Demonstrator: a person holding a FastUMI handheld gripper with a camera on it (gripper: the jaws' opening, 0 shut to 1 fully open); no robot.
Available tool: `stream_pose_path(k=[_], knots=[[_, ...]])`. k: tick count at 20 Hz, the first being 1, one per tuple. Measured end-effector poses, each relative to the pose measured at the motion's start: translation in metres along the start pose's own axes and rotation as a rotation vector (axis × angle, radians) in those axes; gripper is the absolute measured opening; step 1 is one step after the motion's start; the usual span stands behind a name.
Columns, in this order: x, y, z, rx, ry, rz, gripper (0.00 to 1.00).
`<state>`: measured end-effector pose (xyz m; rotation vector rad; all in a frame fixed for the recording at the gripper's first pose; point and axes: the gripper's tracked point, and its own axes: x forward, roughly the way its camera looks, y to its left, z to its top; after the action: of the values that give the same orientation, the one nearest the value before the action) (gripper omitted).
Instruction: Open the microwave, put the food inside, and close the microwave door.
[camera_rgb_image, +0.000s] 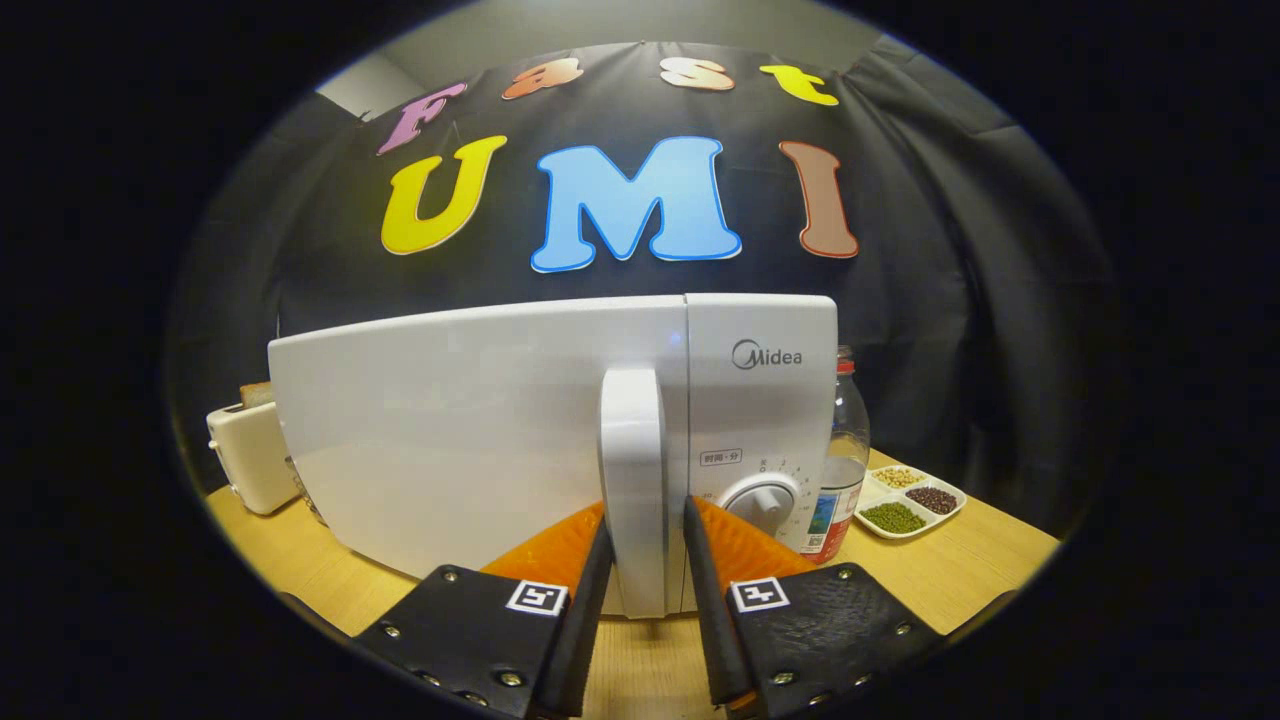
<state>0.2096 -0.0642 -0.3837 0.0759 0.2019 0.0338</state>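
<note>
Now gripper (645, 560) pinches the handle (632, 470) of the closed microwave (470, 430), one finger each side; bottle (845, 460) right.

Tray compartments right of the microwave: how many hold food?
3 in the tray: pale beans at back, dark beans in the middle, green beans nearest. Gripper straddles the door handle.

- Even, fairly bright indoor light; the white microwave (480, 430) is clearly lit, without harsh glare.
- Strong fisheye bending curves its top edge and the tabletop (960, 570).
- Focus is sharp centrally, softening and darkening toward the rim.
- Soft shadow lies under the tool (645, 590).
</note>
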Motion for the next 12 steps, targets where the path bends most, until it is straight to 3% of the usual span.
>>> stream_pose_path(k=[1,2,5,6,7,8,12], knots=[[-0.0031,0.0013,-0.0013,-0.016,0.007,-0.01,0.43],[-0.0021,-0.0008,-0.0008,-0.031,0.007,-0.028,0.31],[-0.0011,-0.0008,0.0004,-0.015,0.026,-0.031,0.26],[0.0017,-0.0011,-0.0049,-0.011,0.039,-0.031,0.17],[-0.0041,-0.0004,-0.0004,-0.012,0.038,-0.027,0.17],[-0.0044,0.0004,-0.0019,-0.015,0.044,-0.017,0.11],[-0.0051,0.0008,-0.0024,0.002,0.069,0.007,0.11]])
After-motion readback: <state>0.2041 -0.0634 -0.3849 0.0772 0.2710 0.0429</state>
